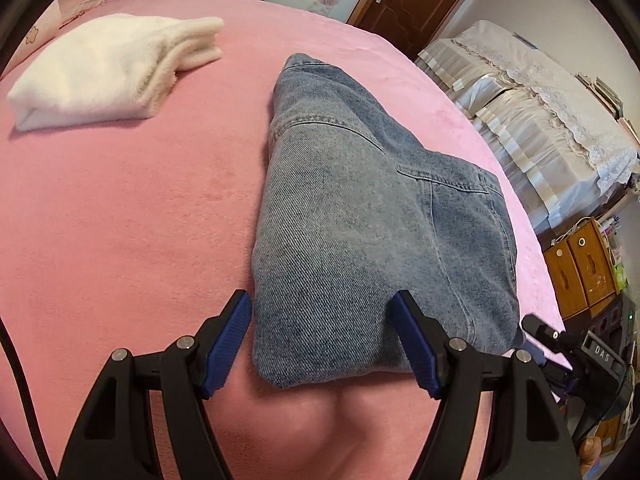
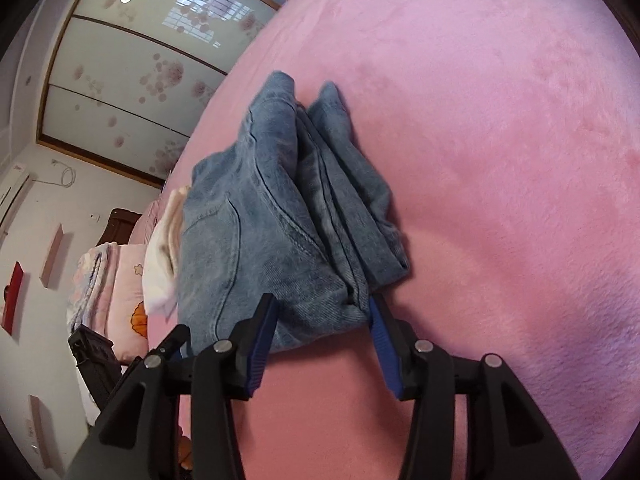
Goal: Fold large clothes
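Observation:
A pair of blue jeans [image 1: 360,220] lies folded in a thick bundle on the pink bed [image 1: 120,220]. My left gripper [image 1: 322,312] is open, its blue pads either side of the bundle's near left corner. In the right wrist view the jeans [image 2: 280,216] show stacked layers. My right gripper [image 2: 322,312] is open, its pads straddling the near end of the bundle. The right gripper's body also shows in the left wrist view [image 1: 580,348], at the jeans' right edge.
A folded white garment [image 1: 104,72] lies on the bed at far left; it also shows behind the jeans in the right wrist view [image 2: 164,256]. A covered sofa [image 1: 540,120] and wooden cabinet [image 1: 584,264] stand right of the bed. Pillows [image 2: 116,276] lie at the bed's head.

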The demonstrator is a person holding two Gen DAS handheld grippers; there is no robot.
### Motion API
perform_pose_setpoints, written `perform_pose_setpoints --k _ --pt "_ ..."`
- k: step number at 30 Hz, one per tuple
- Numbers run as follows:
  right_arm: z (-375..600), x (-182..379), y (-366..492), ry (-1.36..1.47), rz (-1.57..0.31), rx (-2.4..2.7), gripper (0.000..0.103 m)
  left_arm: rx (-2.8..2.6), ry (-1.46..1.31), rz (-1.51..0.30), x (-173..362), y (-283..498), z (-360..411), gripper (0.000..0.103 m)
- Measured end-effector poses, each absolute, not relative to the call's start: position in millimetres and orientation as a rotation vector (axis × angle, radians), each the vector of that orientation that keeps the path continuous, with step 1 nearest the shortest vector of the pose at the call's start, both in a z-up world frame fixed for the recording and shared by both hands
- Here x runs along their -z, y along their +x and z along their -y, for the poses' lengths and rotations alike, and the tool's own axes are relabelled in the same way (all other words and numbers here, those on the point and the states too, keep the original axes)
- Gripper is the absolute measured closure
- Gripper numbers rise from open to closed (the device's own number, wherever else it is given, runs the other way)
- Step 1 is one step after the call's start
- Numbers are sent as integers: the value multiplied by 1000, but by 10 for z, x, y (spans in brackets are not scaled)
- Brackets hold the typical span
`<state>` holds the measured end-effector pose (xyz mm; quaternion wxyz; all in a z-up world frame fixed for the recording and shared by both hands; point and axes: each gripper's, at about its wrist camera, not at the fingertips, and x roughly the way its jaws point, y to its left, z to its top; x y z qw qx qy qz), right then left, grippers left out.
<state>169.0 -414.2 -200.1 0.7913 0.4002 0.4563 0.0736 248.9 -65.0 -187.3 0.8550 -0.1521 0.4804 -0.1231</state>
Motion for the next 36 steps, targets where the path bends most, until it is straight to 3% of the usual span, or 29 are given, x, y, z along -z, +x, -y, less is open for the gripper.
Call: perform_pose_setpoints --k 5,8,13,20,22,23,27,28,30,32,36 --pt "4105 2129 1895 852 -1002 -177 58 258 -306 -1010 1876 2509 702 32" --pt "4028 1990 1944 715 -999 -163 83 252 -292 -1007 1850 2522 752 32" --pt "4001 1380 1932 513 -836 -125 87 271 -288 -975 1788 2538 886 29" --pt "4114 2036 2110 469 -1023 16 90 258 -229 -1030 1984 2578 1037 23" --pt "4151 1994 2051 468 -1014 43 91 263 -222 -1038 1957 2566 1028 23" --pt "4150 1969 2042 454 -1017 59 98 263 -222 -1043 1942 2563 1014 23" --pt "4189 1791 2025 441 -1026 32 98 286 -215 -1055 1855 2542 961 23" --pt "4188 1679 2026 432 -998 16 97 293 -211 -1051 1821 2526 945 23" --pt "4189 1450 2076 433 -934 -4 86 311 -199 -1024 1701 2485 924 23" --pt "4165 1256 2214 454 -884 -37 50 321 -196 -992 1573 2496 907 23" --pt "4038 1192 2661 425 -861 -46 47 289 -177 -945 1397 2762 832 23"
